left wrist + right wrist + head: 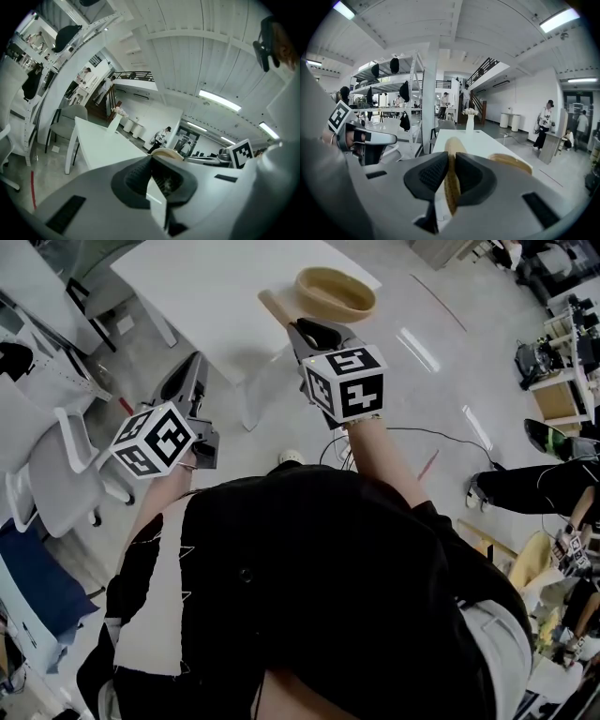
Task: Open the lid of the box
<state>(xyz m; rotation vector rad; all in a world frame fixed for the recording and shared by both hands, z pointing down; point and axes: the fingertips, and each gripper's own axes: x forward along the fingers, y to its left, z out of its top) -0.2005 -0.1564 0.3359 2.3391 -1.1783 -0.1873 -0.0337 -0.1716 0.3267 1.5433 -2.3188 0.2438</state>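
right gripper (pixel 451 161) clamped on thin edge of wooden lid (pixel 451 190). lid already off, up beside box (pixel 335 293); box sits far on white table (pixel 206 287). left gripper (pixel 151 158) jaws together, empty, well left. risk: edge-only pinch, so lid may pivot or slip and drop onto box.

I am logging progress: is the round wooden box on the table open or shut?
Open: the box shows its hollow inside; the right gripper holds the lid beside it.
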